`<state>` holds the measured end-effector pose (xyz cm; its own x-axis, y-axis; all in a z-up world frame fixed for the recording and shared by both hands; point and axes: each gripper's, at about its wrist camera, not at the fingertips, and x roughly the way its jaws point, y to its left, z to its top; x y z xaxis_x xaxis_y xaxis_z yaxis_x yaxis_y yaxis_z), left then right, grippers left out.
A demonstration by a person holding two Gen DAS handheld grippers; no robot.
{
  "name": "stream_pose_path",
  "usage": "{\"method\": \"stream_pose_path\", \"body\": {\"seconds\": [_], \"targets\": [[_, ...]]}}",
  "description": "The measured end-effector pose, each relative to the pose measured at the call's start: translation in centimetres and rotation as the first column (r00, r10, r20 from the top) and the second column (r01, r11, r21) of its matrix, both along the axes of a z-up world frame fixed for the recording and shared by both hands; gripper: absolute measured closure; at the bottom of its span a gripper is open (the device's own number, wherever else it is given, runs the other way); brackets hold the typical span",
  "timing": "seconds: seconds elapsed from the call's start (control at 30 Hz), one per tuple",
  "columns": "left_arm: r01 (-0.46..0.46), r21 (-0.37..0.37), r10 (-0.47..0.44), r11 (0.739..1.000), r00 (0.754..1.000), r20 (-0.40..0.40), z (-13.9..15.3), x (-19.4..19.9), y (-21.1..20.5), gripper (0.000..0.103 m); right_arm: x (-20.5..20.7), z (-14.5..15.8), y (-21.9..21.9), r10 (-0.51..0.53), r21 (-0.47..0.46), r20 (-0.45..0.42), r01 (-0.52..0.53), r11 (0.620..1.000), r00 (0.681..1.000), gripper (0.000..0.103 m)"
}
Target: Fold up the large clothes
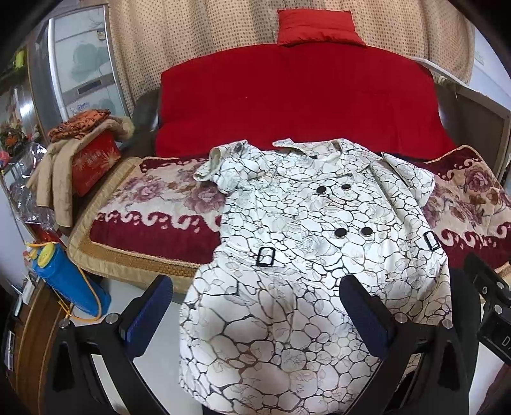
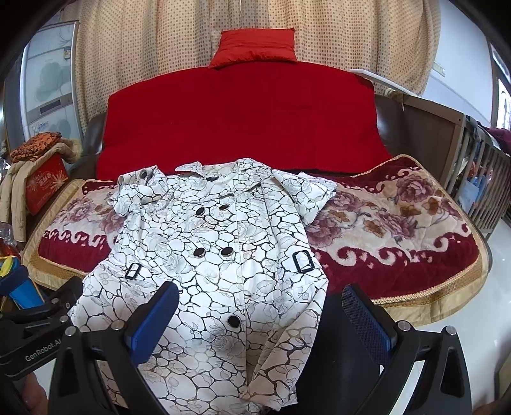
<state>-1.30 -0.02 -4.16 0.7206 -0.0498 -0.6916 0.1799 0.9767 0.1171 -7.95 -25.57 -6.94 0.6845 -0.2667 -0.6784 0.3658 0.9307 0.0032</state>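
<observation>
A white coat [image 1: 287,242] with a dark crackle-and-rose print, black buttons and two black buckles lies face up on the floral sofa cushion [image 1: 153,204], its hem hanging over the front edge. It also shows in the right wrist view [image 2: 210,255]. Both short sleeves are folded inward near the shoulders. My left gripper [image 1: 255,316] is open, its blue pads hovering over the lower left of the coat. My right gripper [image 2: 260,319] is open over the lower right of the coat. Neither holds cloth.
A red blanket [image 1: 297,102] and a red pillow [image 1: 319,27] sit behind the coat. At left are a red box [image 1: 94,162] with clothes piled on it and a blue bottle [image 1: 68,281]. A crib rail [image 2: 485,178] stands at right.
</observation>
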Motion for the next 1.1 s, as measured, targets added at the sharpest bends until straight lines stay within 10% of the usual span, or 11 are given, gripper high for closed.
{"method": "stream_pose_path", "body": {"seconds": [0.27, 0.47, 0.73, 0.97, 1.1], "targets": [[0.033, -0.077, -0.042, 0.996, 0.992, -0.120, -1.7, 7.7, -2.0, 0.000, 3.3, 0.1, -5.1, -0.014, 0.086, 0.042, 0.011, 0.996, 0.999, 0.000], [-0.012, -0.083, -0.006, 0.996, 0.976, -0.219, -3.8, 13.4, -3.9, 0.000, 9.7, -2.6, -16.7, -0.064, 0.362, 0.085, 0.029, 0.932, 0.994, 0.000], [-0.025, 0.001, 0.024, 1.000, 0.969, -0.247, -6.4, 17.9, -4.5, 0.000, 19.1, -11.5, -29.4, -0.204, 0.754, 0.088, 0.069, 0.653, 0.975, 0.003], [-0.102, 0.008, 0.101, 0.995, 0.963, -0.250, -7.1, 21.5, -2.6, 0.000, 25.5, -18.9, -36.3, -0.323, 0.904, -0.009, 0.145, 0.401, 0.946, 0.017], [-0.129, 0.010, 0.128, 0.992, 0.965, -0.227, -6.7, 23.0, -2.0, 0.000, 28.6, -21.3, -38.3, -0.328, 0.931, -0.032, 0.148, 0.334, 0.944, 0.020]]}}
